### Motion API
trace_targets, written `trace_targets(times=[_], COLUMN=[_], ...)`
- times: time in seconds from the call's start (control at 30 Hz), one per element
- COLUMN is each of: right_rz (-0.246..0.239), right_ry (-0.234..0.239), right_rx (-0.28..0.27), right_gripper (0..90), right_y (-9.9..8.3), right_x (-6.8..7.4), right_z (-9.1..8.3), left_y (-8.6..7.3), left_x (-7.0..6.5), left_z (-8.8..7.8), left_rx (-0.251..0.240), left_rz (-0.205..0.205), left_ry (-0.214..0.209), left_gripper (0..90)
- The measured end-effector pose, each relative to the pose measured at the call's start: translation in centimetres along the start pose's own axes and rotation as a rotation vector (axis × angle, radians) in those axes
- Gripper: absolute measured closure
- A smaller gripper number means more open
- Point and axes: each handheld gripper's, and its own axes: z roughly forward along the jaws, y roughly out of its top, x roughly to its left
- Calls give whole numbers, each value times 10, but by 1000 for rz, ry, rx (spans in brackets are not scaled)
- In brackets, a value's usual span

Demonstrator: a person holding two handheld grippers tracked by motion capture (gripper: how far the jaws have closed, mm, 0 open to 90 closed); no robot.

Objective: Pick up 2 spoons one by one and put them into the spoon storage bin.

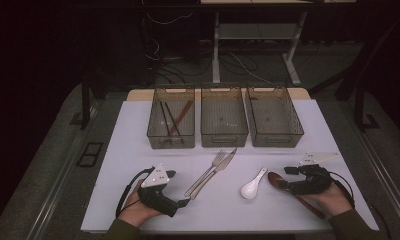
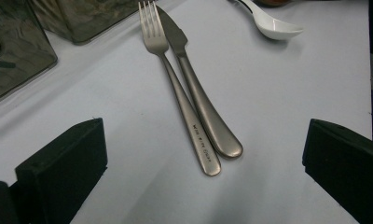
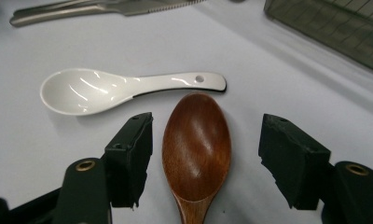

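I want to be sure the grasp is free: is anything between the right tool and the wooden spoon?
Nothing visible. The wooden spoon lies between the open jaws of the right tool, not yet pressed. The white ceramic spoon lies just beyond the wooden spoon's tip, outside the jaws.

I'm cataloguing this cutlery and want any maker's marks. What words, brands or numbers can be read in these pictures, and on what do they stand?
Matte steel fork: a short stamped line near the handle's end in the left gripper view, too small and blurred to read.
Nothing else carries writing that can be made out.
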Motion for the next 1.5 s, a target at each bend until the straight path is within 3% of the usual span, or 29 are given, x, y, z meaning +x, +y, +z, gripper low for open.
trace_targets(times=[0.53, 0.93, 1.5], right_rz=[-44, -96, -109], right_ry=[-10, 60, 52], right_rx=[95, 133, 152], right_gripper=[502, 771, 813], right_y=[-2, 1, 4], right_x=[4, 13, 15], right_z=[14, 15, 15], left_y=[0, 0, 0], left_x=[0, 0, -1], left_z=[0, 0, 0], left_rx=[-1, 0, -1], left_rz=[2, 2, 3], left_ry=[0, 1, 0], left_gripper=[0, 0, 0])
